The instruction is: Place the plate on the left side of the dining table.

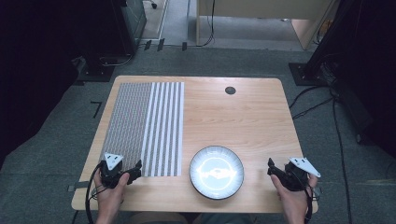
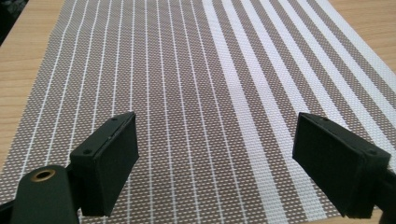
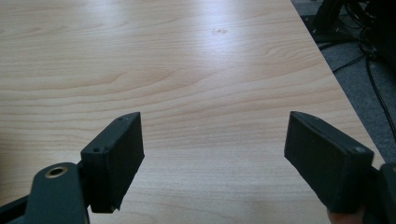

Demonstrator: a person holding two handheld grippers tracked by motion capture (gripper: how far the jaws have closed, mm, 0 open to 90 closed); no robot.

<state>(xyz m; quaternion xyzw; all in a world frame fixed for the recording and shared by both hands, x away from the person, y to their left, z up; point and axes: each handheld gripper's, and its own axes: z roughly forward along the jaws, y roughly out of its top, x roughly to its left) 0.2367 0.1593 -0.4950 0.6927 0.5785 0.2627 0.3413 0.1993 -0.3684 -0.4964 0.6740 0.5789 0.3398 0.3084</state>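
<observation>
Wooden bench on grey carpet | landmark: striped mat, long axis runs away from person | L claw at mat's near edge, jaws wide apart, holding nothing, nearer arm | bowl just right of mat's near corner | R claw well right of mat, past bowl, wide apart, holding nothing.

Desk bare along far and right edges; flat placemat at left edge, bowl mid-front obstructs.

Wooden table with striped placemat, plate (glossy).
</observation>
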